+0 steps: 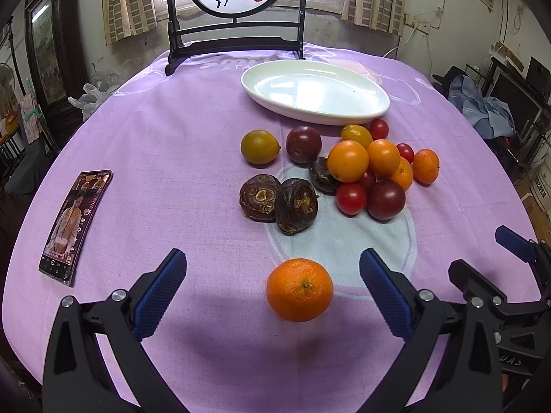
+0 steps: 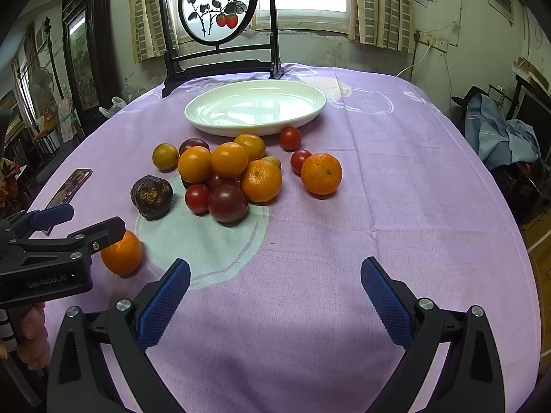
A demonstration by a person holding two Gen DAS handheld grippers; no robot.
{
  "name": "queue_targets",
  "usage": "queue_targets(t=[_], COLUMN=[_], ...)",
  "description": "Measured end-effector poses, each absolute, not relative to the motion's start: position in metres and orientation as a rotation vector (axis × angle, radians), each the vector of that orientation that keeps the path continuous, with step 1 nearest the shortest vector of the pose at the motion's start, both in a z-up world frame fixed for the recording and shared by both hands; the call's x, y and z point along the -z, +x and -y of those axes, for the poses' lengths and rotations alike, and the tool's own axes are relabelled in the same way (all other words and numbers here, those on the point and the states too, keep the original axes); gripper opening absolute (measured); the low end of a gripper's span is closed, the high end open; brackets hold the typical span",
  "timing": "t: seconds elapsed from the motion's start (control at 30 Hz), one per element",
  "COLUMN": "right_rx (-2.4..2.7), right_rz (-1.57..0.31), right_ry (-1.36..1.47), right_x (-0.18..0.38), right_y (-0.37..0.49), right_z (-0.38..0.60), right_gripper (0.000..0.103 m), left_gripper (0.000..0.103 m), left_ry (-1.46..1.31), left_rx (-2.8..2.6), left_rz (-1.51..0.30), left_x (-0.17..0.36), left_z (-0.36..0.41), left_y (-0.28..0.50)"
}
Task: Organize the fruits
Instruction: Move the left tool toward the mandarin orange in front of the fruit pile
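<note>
A lone orange mandarin (image 1: 299,289) lies on the purple tablecloth between the fingers of my left gripper (image 1: 272,254), which is open and not touching it. From the right wrist view the same mandarin (image 2: 122,253) is partly hidden behind the left gripper (image 2: 91,218). Beyond it is a pile of fruit (image 1: 365,168): oranges, cherry tomatoes, dark plums, brown water chestnuts (image 1: 277,203) and a greenish citrus (image 1: 260,146). An empty white oval plate (image 1: 315,93) stands behind the pile. My right gripper (image 2: 275,265) is open over bare cloth, right of the pile (image 2: 224,175).
A phone (image 1: 74,223) lies near the table's left edge. A dark wooden stand with a round painted screen (image 1: 236,10) stands at the back, behind the plate. One mandarin (image 2: 321,173) sits apart at the pile's right. Furniture and clothes crowd the room's right side.
</note>
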State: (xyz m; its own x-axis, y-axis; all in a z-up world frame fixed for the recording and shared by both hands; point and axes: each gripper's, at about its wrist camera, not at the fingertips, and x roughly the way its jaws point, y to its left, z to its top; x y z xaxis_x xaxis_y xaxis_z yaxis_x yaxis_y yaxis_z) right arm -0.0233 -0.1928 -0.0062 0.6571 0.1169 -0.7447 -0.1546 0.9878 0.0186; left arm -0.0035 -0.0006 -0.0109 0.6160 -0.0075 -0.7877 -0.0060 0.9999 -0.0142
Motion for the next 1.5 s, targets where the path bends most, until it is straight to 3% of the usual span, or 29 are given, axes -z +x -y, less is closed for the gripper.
queue_targets(t=[1.5], right_rx=[-0.162], right_rz=[-0.848], right_ry=[-0.04], right_x=[0.0098], right_y=[-0.0252], right_z=[0.1939], right_gripper=[0.099], left_gripper=[0.098], left_ry=[-0.015], left_rx=[0.009], left_rz=[-0.927], left_x=[0.0181], left_z=[0.0026], left_y=[-0.0046])
